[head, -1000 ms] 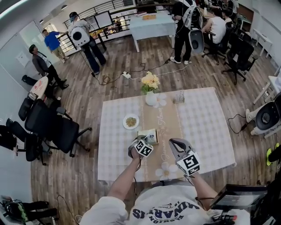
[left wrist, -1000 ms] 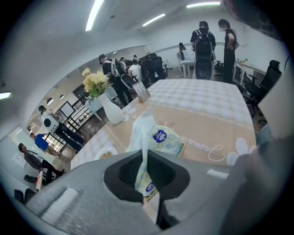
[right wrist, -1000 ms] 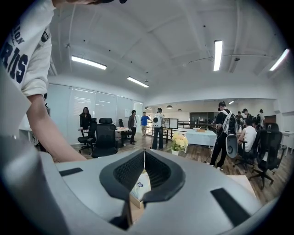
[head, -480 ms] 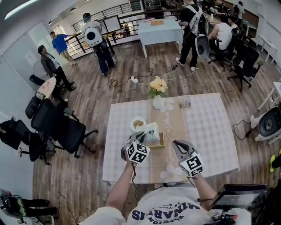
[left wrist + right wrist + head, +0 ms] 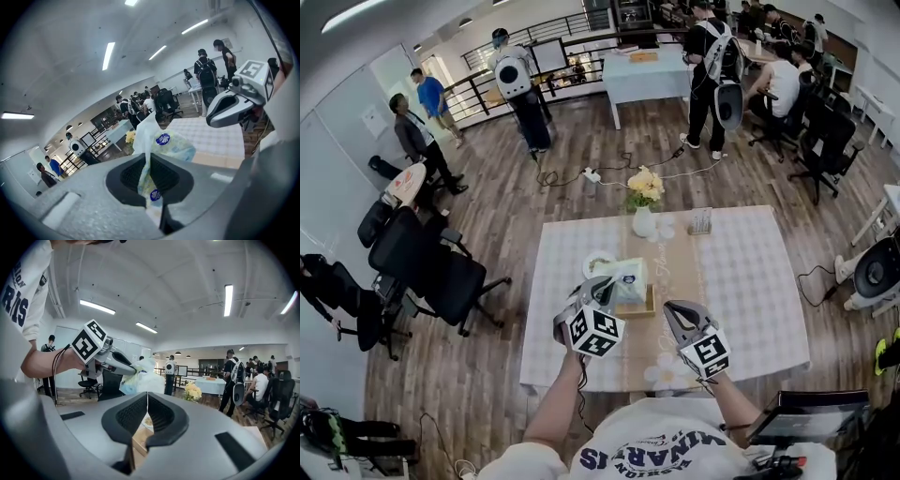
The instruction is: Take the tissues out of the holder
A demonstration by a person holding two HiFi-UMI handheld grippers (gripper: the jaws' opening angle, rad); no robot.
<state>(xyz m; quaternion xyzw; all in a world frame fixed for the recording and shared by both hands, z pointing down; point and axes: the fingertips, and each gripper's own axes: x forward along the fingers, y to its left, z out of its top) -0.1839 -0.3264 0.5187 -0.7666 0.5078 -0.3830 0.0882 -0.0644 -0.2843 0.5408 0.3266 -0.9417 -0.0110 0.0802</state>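
Observation:
A soft pack of tissues in pale green and white wrap, with blue round logos, hangs above the wooden holder on the table runner. My left gripper is shut on the pack's wrapper; in the left gripper view the plastic is pinched between the jaws. My right gripper hovers just right of the holder, jaws shut with nothing in them. From the right gripper view I see the pack held by the left gripper, and the holder below.
The checked table carries a white vase of flowers, a small plate and a glass rack at the back. Black office chairs stand to the left. Several people stand farther back in the room.
The left gripper has risen with the tissue pack, which sat in the holder a second ago and now hangs above it. The right gripper has barely moved.

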